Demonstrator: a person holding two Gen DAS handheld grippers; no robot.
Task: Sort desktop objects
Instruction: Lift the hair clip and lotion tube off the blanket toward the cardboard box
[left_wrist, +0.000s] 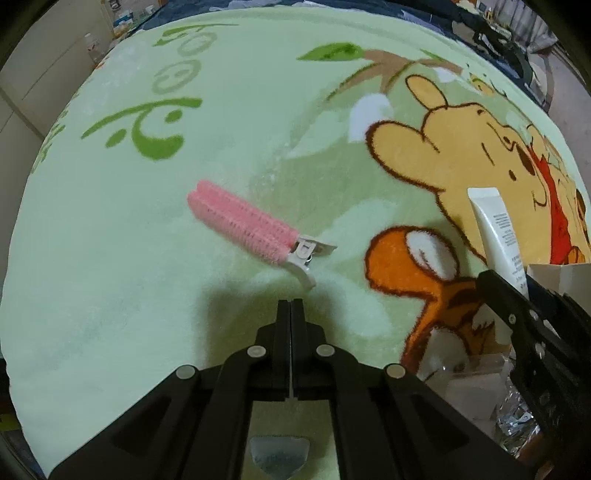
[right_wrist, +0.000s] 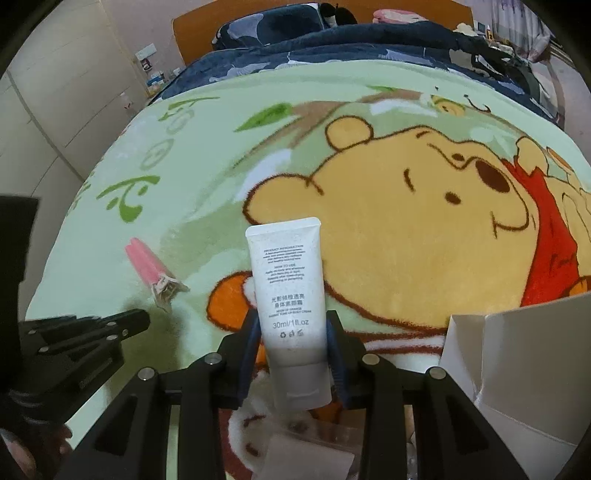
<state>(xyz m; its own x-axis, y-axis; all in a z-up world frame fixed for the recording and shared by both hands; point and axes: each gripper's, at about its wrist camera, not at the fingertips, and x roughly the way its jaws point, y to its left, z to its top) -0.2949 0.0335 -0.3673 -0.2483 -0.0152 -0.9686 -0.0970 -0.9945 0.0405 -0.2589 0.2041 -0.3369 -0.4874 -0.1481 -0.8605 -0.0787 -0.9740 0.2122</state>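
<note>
The right tool (right_wrist: 291, 354) is clenched on a white cream tube (right_wrist: 286, 288), its pads pressing the tube's lower body just above the grey cap, so the crimped end points up and away from the camera. The tube looks small and light, a soft squeezable plastic with a smooth, somewhat slippery skin; a grip low on the body near the stiffer shoulder and cap, as here, is likely the safest, since pressure higher up would only flatten it and could let it slide.

The left tool (left_wrist: 291, 304) is clenched with nothing between its fingers. Just beyond its tips lies a pink hair-roller clip (left_wrist: 243, 225) on the green cartoon blanket (left_wrist: 110, 277), which covers a bed rather than a tabletop. The clip appears very light, with a fuzzy, yielding pink barrel and a hard white hinged handle at the near end. The barrel gives more grip, while the thin handle is stiff but narrow and may twist out.

At the right edge of the right wrist view stands a white cardboard box (right_wrist: 517, 369), open at the top; its contents are not visible. Below the tube lies something clear and crinkled, perhaps plastic wrapping, too blurred to name.
</note>
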